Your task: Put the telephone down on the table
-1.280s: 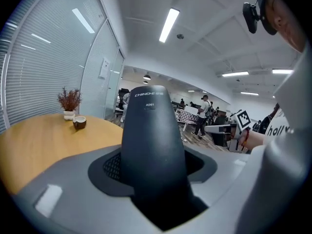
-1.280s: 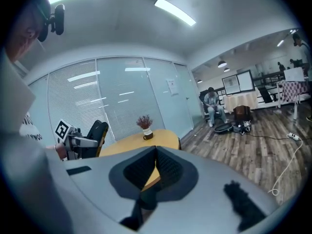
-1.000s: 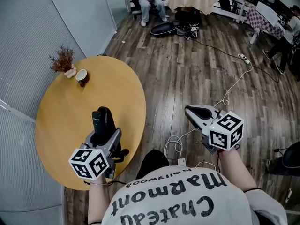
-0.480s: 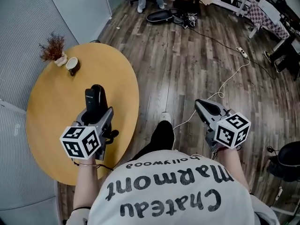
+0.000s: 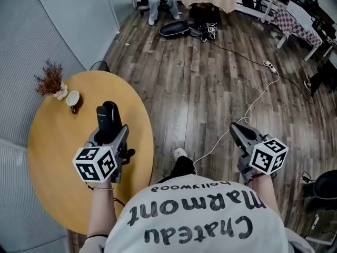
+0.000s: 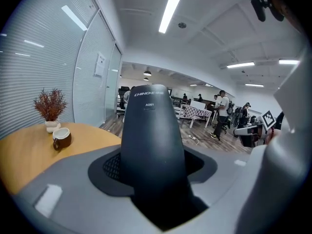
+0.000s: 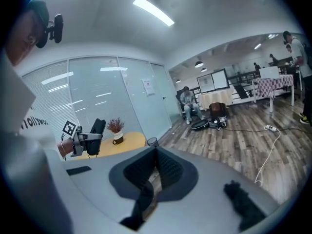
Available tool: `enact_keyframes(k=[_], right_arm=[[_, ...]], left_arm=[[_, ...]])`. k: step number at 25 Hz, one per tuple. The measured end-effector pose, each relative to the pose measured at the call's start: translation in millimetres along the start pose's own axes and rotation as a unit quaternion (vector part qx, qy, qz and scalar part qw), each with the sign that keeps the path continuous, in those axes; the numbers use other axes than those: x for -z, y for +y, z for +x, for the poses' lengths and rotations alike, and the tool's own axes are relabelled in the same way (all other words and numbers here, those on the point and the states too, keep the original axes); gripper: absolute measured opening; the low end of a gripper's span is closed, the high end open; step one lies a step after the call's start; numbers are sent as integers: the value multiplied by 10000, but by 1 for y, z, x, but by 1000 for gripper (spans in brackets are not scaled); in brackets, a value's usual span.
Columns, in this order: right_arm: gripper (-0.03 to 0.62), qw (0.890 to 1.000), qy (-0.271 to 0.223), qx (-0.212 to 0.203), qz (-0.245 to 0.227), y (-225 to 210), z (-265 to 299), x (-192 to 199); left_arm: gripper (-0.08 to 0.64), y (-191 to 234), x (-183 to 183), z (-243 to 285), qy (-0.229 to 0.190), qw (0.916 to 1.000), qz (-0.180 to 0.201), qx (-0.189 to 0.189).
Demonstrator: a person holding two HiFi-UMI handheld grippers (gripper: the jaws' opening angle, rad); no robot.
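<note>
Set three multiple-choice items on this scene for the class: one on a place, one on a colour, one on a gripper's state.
1. The cup stands:
A on the floor
B on the table, by the plant
C on a chair

2. The telephone is:
A white
B red
C black

3. The right gripper is:
A shut and empty
B shut on the telephone
C wide open

Answers:
1 B: the cup sits on the tabletop next to the plant.
2 C: the telephone shows black in the head view and the left gripper view.
3 A: its pads meet with nothing between them. The left gripper holds the telephone.
</note>
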State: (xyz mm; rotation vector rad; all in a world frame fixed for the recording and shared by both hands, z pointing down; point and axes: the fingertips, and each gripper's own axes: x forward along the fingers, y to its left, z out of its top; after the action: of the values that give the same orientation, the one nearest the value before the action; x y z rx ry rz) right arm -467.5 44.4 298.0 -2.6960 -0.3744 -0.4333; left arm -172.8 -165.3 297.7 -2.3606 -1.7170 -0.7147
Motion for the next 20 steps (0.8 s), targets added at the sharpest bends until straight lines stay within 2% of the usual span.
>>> enact_keyframes(k=[4, 6, 8, 11, 13, 16, 20], right_arm=[[15, 9994, 193, -242, -154, -13, 55, -40], [14, 9980, 338, -379, -368, -17, 80, -46], [15, 9956, 213, -686, -606, -17, 101, -51], [14, 9865, -210, -1419, -793, -7, 130, -70], [15, 9810, -208, -1751, -809, -3, 160, -85], [15, 9753, -14, -1958, -1025, 6, 207, -111], [15, 9666, 51, -2281, -1168, 16, 235, -134]], left_arm=[[288, 31, -17, 37, 83, 9998, -84, -131], [288, 50, -9, 52, 118, 9995, -188, -242], [288, 66, 1, 64, 94, 9986, -323, -407], [287, 83, 11, 81, 55, 9956, -582, -727], [287, 93, 11, 93, 64, 9933, -752, -881], [287, 105, 3, 110, 92, 9913, -899, -955], [287, 107, -17, 131, 42, 9926, -827, -891]])
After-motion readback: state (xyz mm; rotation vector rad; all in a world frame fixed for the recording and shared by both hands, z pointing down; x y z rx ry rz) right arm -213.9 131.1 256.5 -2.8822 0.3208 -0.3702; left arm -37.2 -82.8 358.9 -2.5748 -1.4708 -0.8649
